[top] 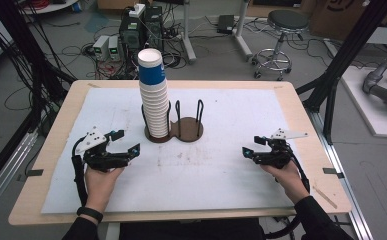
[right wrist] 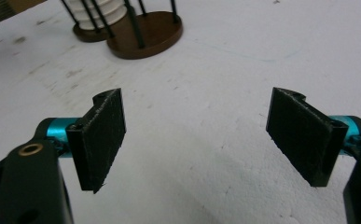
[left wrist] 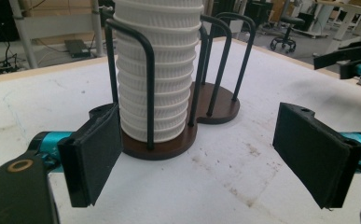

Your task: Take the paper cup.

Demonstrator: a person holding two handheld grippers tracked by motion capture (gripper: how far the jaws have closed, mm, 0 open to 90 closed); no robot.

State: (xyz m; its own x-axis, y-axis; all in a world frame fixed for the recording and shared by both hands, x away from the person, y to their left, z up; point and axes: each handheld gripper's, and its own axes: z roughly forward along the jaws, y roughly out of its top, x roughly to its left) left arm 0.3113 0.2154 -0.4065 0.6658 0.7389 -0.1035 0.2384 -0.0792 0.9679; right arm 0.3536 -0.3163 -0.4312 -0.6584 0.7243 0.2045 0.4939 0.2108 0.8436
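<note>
A tall stack of white paper cups (top: 154,102), the top one with a blue band, stands in the left ring of a dark two-ring wire holder (top: 188,129) at the table's middle. The stack (left wrist: 157,70) and holder (left wrist: 218,109) fill the far part of the left gripper view; the holder (right wrist: 143,32) lies at the top of the right gripper view. My left gripper (top: 126,142) rests open on the mat left of the holder, its jaws (left wrist: 201,154) wide apart and empty. My right gripper (top: 251,146) lies open at the right, nothing between its jaws (right wrist: 197,135).
A white mat (top: 211,175) covers most of the wooden table (top: 56,145). Beyond the far edge are power supplies, cables, a stool (top: 285,30) and black frame posts. The holder's right ring has no cups in it.
</note>
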